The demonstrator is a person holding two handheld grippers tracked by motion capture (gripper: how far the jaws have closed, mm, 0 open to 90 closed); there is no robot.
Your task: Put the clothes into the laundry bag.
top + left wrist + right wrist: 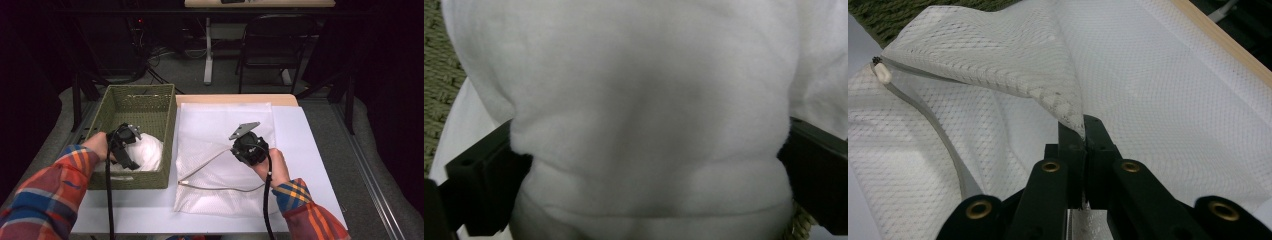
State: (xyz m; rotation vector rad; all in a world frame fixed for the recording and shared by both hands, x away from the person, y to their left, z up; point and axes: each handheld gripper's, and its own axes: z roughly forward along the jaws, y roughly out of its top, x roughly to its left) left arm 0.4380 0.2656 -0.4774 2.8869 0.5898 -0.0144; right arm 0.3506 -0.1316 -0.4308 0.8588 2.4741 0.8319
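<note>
A green woven basket [140, 90] stands at the table's left with a fluffy white cloth [147, 150] inside. My left gripper [127, 150] reaches down into the basket. In the left gripper view its jaws stand wide apart on either side of the white cloth [649, 75], which bulges between them; left gripper [650, 127] is open. A white mesh bag [220, 125] lies flat beside the basket. My right gripper [239, 150] is shut on the bag's upper edge and holds it lifted, seen close as the right gripper [1083, 125] pinching the mesh bag [1173, 75].
The bag's grey zipper [210, 187] curves along its open mouth. A white sheet [310, 150] covers the table, with a wooden edge [235, 99] at the back. A black chair [275, 45] and table legs stand beyond on the floor.
</note>
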